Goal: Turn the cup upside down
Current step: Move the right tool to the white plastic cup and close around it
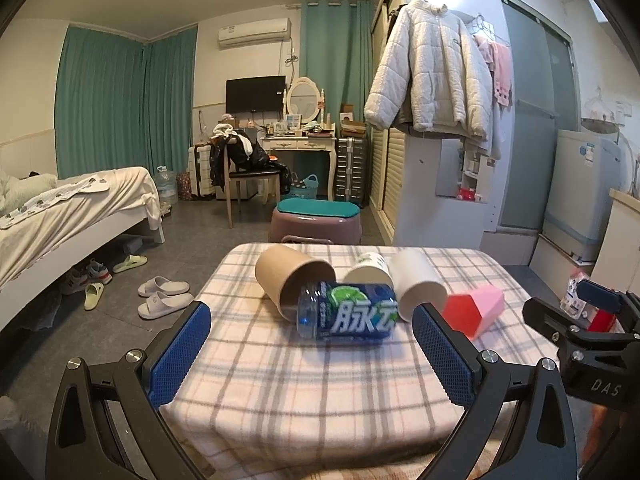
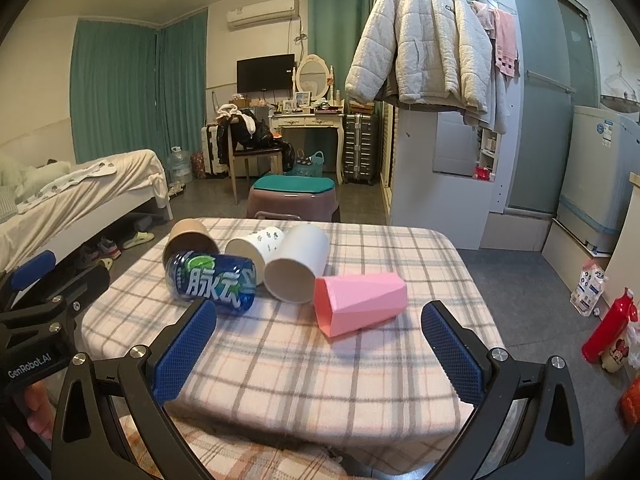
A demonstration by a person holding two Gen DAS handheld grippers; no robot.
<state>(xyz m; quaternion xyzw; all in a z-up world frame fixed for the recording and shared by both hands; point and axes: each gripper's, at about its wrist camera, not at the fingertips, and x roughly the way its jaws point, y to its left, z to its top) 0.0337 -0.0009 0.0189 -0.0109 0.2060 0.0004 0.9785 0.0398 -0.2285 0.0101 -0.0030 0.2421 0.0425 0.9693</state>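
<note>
Cups on their sides on the checked table [image 2: 360, 380] | pink cup [image 2: 360, 305] nearest right gripper [image 2: 320, 354], mouth toward us | both grippers spread wide, empty, left gripper [image 1: 312, 354] facing the blue bottle [image 1: 347, 312] | pink cup looks light, thin-walled, slick: pinch gently mid-body.

A small worktop [image 2: 360, 360] draped in a pink, grey and white checked cloth carries five things, all lying on their sides near its far edge. From left to right: a brown paper cup [image 2: 188, 238], a cut-down clear plastic bottle with a blue label [image 2: 212, 282] lying in front of it, a white cup with a small printed pattern [image 2: 256, 246], a plain white paper cup [image 2: 298, 262] with its mouth facing the camera, and a faceted pink cup [image 2: 360, 304].
</note>
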